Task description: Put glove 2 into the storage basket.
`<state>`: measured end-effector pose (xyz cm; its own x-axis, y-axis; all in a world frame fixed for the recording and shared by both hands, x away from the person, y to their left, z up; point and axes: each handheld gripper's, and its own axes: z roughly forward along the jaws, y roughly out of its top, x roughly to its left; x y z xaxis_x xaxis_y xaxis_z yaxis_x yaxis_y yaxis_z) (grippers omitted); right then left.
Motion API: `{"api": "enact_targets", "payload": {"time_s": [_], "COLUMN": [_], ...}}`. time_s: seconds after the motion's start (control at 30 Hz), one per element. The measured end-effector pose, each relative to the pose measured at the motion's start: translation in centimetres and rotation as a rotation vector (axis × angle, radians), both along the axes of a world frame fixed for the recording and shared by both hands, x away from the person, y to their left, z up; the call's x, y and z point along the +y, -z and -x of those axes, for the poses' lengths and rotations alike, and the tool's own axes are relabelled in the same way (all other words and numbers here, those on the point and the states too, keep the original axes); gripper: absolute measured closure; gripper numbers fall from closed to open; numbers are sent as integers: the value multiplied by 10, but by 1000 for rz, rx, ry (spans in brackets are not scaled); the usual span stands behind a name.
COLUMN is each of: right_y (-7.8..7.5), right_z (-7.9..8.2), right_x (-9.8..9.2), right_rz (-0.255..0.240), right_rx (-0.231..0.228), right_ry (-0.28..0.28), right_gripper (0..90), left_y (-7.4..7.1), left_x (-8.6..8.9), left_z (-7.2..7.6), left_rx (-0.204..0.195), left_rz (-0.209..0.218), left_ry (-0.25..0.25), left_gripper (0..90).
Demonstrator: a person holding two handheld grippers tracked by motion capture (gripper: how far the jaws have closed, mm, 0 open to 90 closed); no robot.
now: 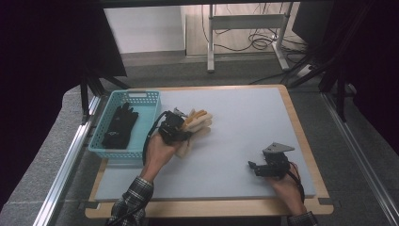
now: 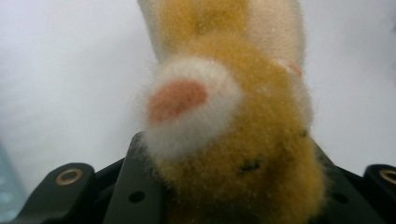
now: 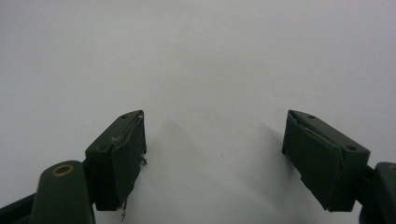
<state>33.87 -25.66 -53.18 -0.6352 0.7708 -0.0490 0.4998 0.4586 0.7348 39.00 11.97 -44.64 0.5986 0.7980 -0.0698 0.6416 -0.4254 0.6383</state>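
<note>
Left gripper view puts the fuzzy yellow glove (image 2: pixel 233 140) right up close, and my left gripper (image 1: pixel 181 129) has its jaws pinched tight on it, so I am holding it. My grip is on one soft bit near the cuff end, I think, and that is the risky part. The fluffy cloth could slide out if I swing too fast, and then the glove would flop back on the grey mat (image 1: pixel 244 141). Its loose fingers hang free and could catch on the rim of the blue basket (image 1: pixel 141 96) just beside it. In the high view the glove sits near the middle left of the mat, next to the basket. Its long way runs slanted, from the cuff near my hand up to the fingers, which point away from me and a bit to the right. A black glove (image 1: pixel 120 126) already lies in the basket. My right gripper (image 1: pixel 256 168) rests well apart with its jaws wide and nothing between them.
</note>
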Motion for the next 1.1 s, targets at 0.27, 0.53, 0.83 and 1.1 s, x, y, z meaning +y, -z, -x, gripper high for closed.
{"api": "enact_targets", "payload": {"time_s": [0.27, 0.53, 0.83, 1.1], "right_y": [0, 0, 0, 0], "right_z": [0, 0, 0, 0], "right_x": [0, 0, 0, 0], "right_rz": [0, 0, 0, 0], "right_rx": [0, -1, -1, -1], "right_ry": [0, 0, 0, 0], "right_gripper": [210, 210, 210, 210], "left_y": [-24, -42, -53, -47], "left_x": [29, 65, 111, 143], "left_z": [-2, -2, -4, -14], "left_rx": [-29, -53, -65, -41], "left_rz": [-5, -17, -38, -50], "left_ry": [-71, -159, -278, -388], "left_gripper": [667, 669, 670, 669]}}
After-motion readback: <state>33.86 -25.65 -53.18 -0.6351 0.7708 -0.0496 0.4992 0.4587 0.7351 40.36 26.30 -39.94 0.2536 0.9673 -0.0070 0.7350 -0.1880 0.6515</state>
